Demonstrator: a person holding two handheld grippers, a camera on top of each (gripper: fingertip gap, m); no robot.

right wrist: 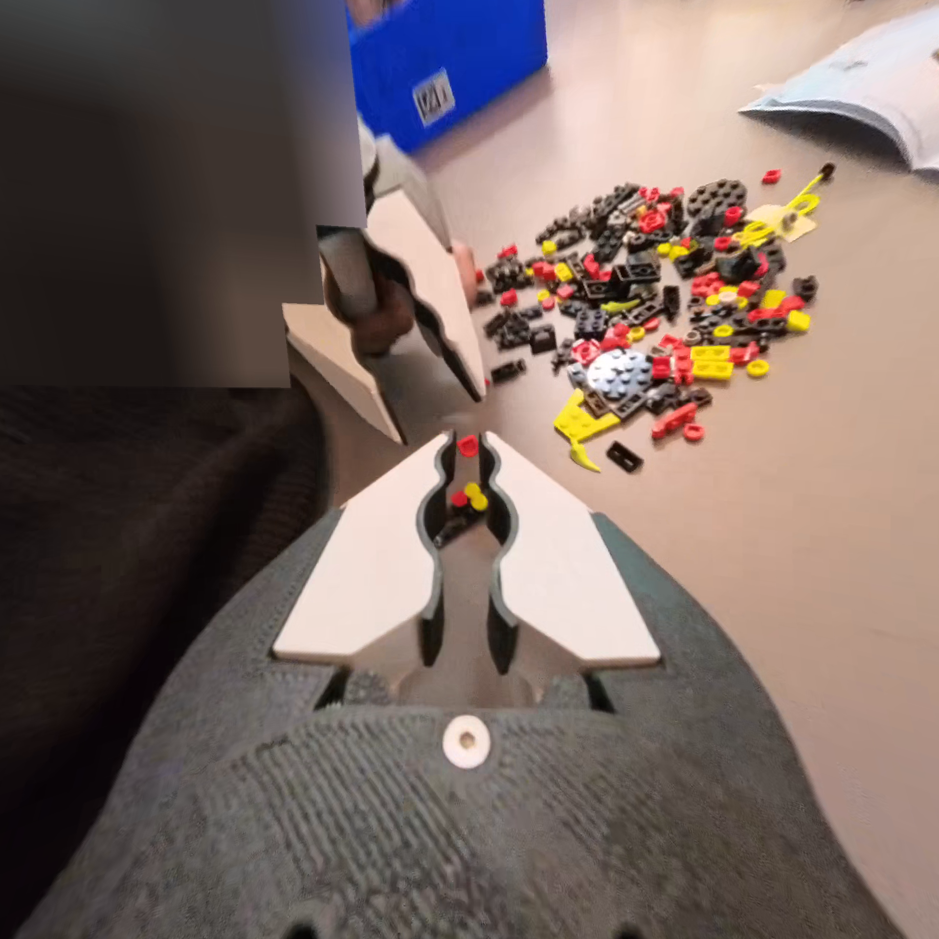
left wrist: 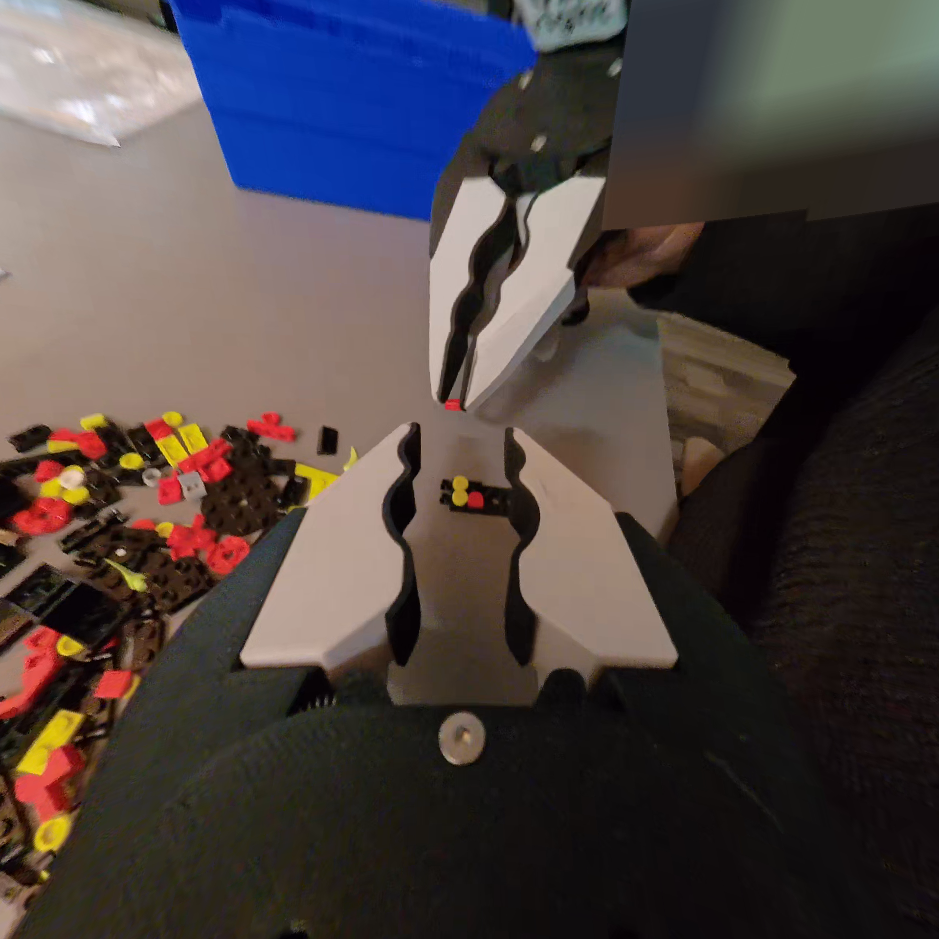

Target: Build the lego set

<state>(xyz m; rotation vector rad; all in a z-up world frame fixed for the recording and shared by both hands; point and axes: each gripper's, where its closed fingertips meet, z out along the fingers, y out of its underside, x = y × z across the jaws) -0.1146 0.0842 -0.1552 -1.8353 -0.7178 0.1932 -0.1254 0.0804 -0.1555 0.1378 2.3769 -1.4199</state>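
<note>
right gripper [right wrist: 466,436] pinches small red piece [right wrist: 467,445] – left gripper [left wrist: 462,432] spread above black assembly [left wrist: 475,495], yellow-red studs.

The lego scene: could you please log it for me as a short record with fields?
right gripper: shut on red piece
left gripper: open, empty
small build: black, two yellow studs and one red, on table, seen between the left jaws
loose pile: black, red, yellow pieces
blue bin: behind
booklet: beyond pile
</note>
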